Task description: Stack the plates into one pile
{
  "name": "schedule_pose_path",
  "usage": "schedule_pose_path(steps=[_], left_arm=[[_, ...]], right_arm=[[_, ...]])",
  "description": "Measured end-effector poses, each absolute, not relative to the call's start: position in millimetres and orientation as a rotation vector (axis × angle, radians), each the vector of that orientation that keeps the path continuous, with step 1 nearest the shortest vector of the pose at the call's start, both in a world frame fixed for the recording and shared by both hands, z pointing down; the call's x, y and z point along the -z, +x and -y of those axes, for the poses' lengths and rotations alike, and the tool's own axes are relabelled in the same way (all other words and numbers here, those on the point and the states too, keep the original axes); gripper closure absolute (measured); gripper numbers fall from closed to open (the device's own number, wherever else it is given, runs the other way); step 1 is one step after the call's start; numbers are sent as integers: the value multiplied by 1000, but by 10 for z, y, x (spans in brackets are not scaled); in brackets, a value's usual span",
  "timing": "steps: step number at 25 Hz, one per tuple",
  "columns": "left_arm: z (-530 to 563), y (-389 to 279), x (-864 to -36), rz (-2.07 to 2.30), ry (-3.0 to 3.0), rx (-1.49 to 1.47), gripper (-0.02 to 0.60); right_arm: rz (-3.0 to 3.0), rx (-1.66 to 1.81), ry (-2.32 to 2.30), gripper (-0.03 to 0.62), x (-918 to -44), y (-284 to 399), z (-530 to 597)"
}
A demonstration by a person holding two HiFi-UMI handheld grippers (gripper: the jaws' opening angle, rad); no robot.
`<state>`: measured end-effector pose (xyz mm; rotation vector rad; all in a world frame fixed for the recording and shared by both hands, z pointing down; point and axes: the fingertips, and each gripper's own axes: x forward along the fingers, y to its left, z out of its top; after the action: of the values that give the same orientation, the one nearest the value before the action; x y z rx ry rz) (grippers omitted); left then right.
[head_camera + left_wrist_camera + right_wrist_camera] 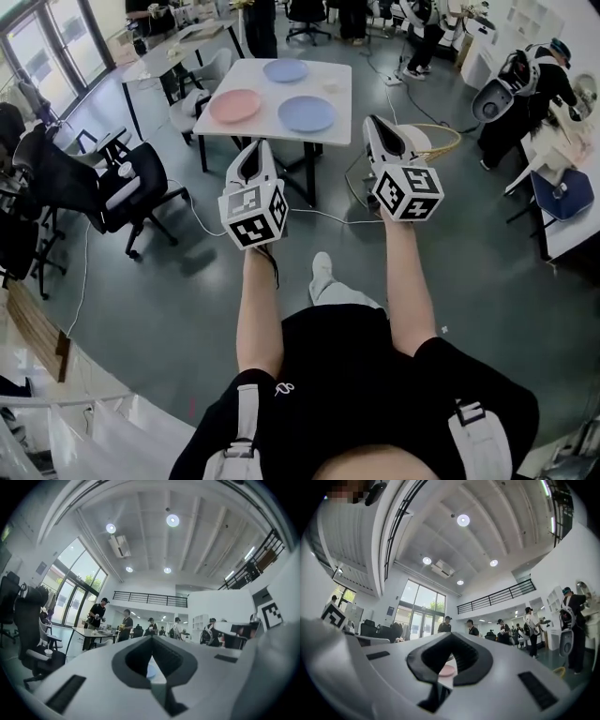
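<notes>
**Both jaws shut, plates well ahead of me**

I hold my left gripper (254, 150) and my right gripper (379, 127) out in front of me. Each has its jaws pressed together with nothing between them. The plates are well apart from both, laid out singly on the white square table (333, 131) beyond the jaw tips. None of them touches another.

The round pink plate (234, 105) sits at the table's left. The nearer blue plate (307, 113) lies beside it to the right, and the farther blue plate (285, 70) lies behind them. In the left gripper view a sliver of blue plate (150, 671) shows through the gap behind the closed tips. In the right gripper view the pink one (446, 670) shows the same way.

I judge the step in hand to be the approach, with no stacking done yet. To do it well, I should open the jaws before I reach the table, not over a plate. I would leave one plate where it lies as the base and take another by its near rim. Then I would lift it clear and lower it centred, so the rims nest.

The plates look shallow, smooth and matt, probably plastic, with low raised rims. The tabletop looks slick. A push from the side would likely slide a plate rather than tip it, so I should come in low and pinch the rim squarely.
</notes>
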<state>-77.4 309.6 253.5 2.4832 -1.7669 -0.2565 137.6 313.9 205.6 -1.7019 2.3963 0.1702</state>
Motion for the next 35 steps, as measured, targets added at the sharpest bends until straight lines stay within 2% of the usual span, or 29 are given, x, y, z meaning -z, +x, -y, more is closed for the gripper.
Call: schedule_pose_path(steps=[3, 15, 22, 28, 35], left_arm=[[-2623, -705, -2453, 1776, 2482, 346, 566], [-1014, -374, -3187, 1837, 2298, 24, 566], [-78, -156, -3574, 1728, 2257, 20, 566], [452, -51, -3630, 1733, 2234, -23, 566], [674, -18, -3650, 1761, 2224, -51, 566]], right_arm=[[-2401, -180, -1698, 585, -2072, 1414, -2589], [-2466, 86, -1698, 585, -2943, 1725, -801], [-2547, 160, -1715, 585, -3360, 1725, 260], [-2654, 70, -1676, 585, -3350, 1664, 691], [-2667, 120, -1662, 585, -3413, 1756, 967]])
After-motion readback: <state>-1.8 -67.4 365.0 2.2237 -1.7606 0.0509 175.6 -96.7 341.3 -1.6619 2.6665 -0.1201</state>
